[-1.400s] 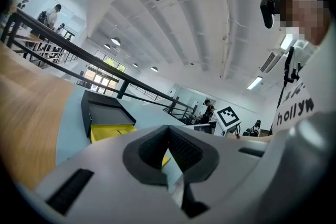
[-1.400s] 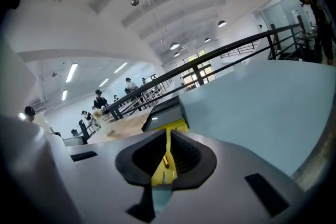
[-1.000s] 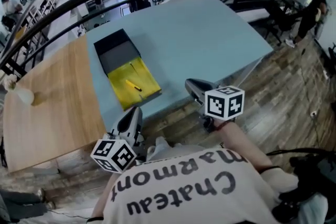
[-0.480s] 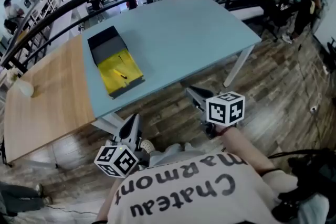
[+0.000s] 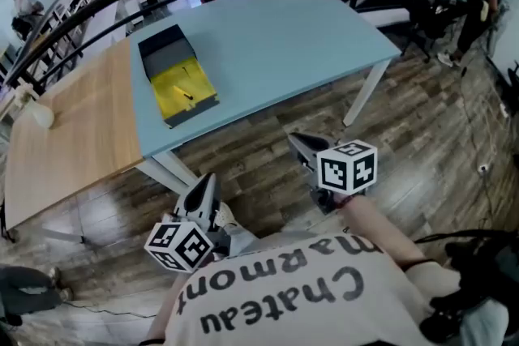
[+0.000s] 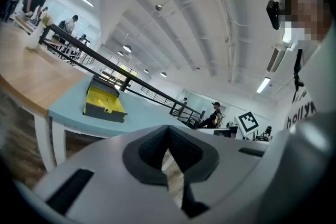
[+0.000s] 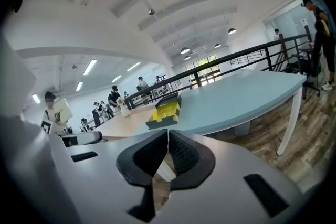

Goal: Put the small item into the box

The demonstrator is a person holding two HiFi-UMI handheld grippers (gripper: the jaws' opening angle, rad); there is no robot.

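Judged from how things lie, the task looks finished, with nothing left but to confirm it. In the head view, right of the wooden table (image 5: 73,126), the box (image 5: 166,44) sits at the left end of the blue table (image 5: 284,36). The small item (image 5: 187,96), a thin yellow stick with a dark tip, lies on the box's yellow floor. Both claws hang near the person, well apart from the table and over the plank floor (image 5: 268,166). The left gripper (image 5: 206,182) is empty, and so is the right gripper (image 5: 297,143).

Only the head view looks down into the box and shows the item clearly. The 2 gripper views see the box (image 6: 104,104) (image 7: 165,112) low and from the side, so I cannot pick the item out there with confidence. They do settle the jaws. The left gripper (image 6: 168,139) has its pads pressed together on nothing, and the right gripper (image 7: 168,139) likewise.
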